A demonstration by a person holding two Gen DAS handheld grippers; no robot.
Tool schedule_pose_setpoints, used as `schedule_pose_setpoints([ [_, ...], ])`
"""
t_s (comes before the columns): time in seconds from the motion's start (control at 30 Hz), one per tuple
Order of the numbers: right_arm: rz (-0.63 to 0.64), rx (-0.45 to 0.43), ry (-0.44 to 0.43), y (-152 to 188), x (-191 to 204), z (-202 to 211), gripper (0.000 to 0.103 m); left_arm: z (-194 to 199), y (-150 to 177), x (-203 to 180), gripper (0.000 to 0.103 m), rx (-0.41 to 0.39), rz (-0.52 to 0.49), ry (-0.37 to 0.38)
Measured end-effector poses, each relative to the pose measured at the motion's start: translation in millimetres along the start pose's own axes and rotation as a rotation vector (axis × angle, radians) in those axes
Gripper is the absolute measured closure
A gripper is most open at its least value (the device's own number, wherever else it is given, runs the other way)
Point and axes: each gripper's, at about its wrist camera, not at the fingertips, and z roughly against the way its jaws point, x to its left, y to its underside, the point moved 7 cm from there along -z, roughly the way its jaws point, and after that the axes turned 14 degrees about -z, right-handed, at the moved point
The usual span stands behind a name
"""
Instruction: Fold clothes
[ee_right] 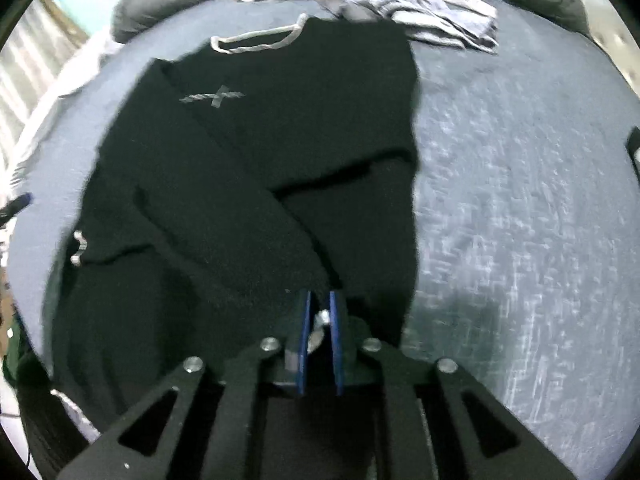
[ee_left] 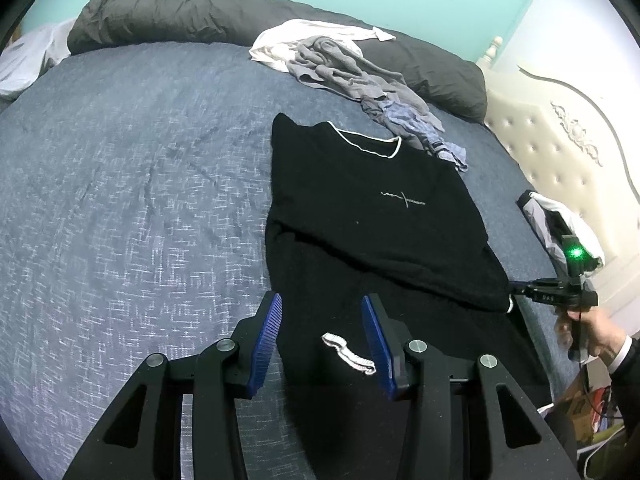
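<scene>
Left fingers (ee_left: 322, 332) spread over one black shirt (ee_left: 360, 208); right fingers (ee_right: 320, 312) clenched on its hem.

Blue bedspread (ee_left: 120, 200) — black shirt (ee_left: 360, 208), crumpled clothes (ee_left: 344, 68), grey pillows (ee_left: 160, 12)

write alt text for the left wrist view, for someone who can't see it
A black t-shirt with a white-trimmed collar lies on a blue-grey bedspread, and the open left gripper hovers over its lower part. At the right edge, the right gripper pinches the shirt's side; a heap of unfolded clothes lies beyond.
</scene>
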Motion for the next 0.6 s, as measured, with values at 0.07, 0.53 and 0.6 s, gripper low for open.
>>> schedule_pose_setpoints([
  [0.07, -0.025, -0.047, 0.004, -4.1, -4.6, 7.8, 0.091, -0.2, 0.7, 1.7, 0.057, 0.002, 0.000, -0.002],
  [0.53, 0.081, -0.018, -0.262, -29.7, 145.5, -21.0, 0.091, -5.7, 10.7, 20.2, 0.057, 0.016, 0.032, -0.002],
  [0.6, 0.076, -0.010, -0.264, -32.8, 163.7, -34.0, 0.091, -7.2, 13.0, 24.1, 0.057, 0.017, 0.044, 0.001],
])
